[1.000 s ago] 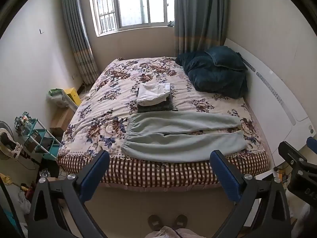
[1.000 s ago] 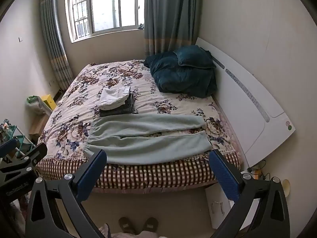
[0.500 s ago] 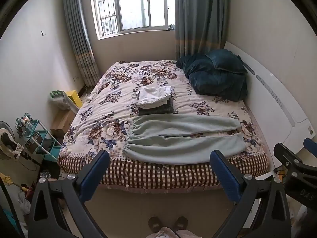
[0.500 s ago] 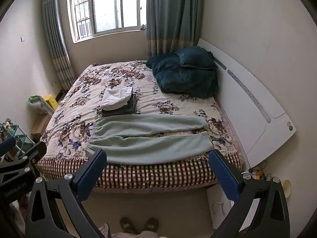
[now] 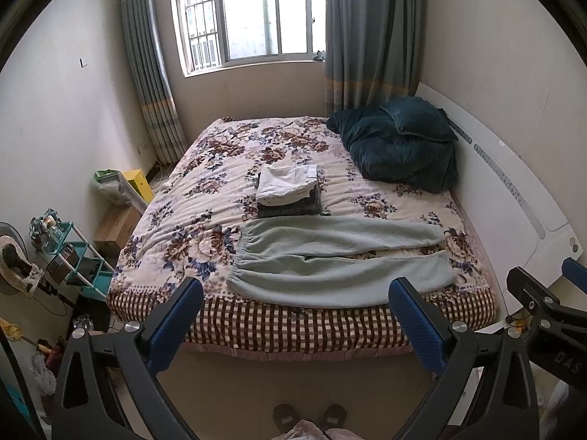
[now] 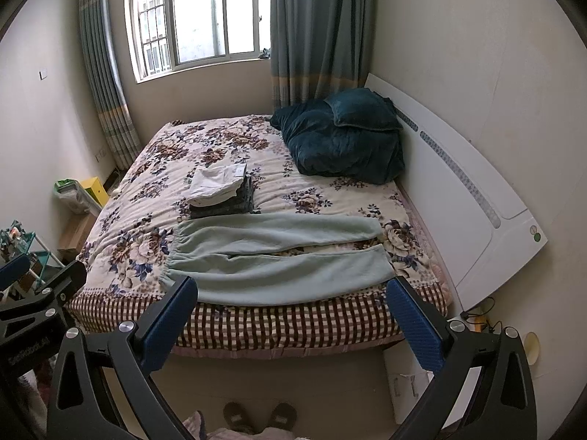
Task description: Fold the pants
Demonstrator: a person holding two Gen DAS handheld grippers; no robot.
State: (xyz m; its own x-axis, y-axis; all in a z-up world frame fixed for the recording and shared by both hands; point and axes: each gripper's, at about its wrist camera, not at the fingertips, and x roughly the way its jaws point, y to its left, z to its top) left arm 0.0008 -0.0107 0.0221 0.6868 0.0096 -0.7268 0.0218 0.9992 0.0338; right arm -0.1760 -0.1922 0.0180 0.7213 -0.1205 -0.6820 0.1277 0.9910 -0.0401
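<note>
Pale green fleece pants (image 5: 337, 260) spread flat, unfolded, along bed's near edge, waistband at 9 o'clock. Farther and lower in view than a second ago: both grippers backing off, jaws released, empty. Folding not begun. Floral blanketed bed (image 5: 227, 168); folded clothes stack (image 5: 288, 190) at 12 o'clock; dark teal quilt (image 5: 400, 150) at 2 o'clock.

Home bedroom: bed (image 5: 227, 168), curtained window (image 5: 253, 14), slippers (image 5: 310, 416).
</note>
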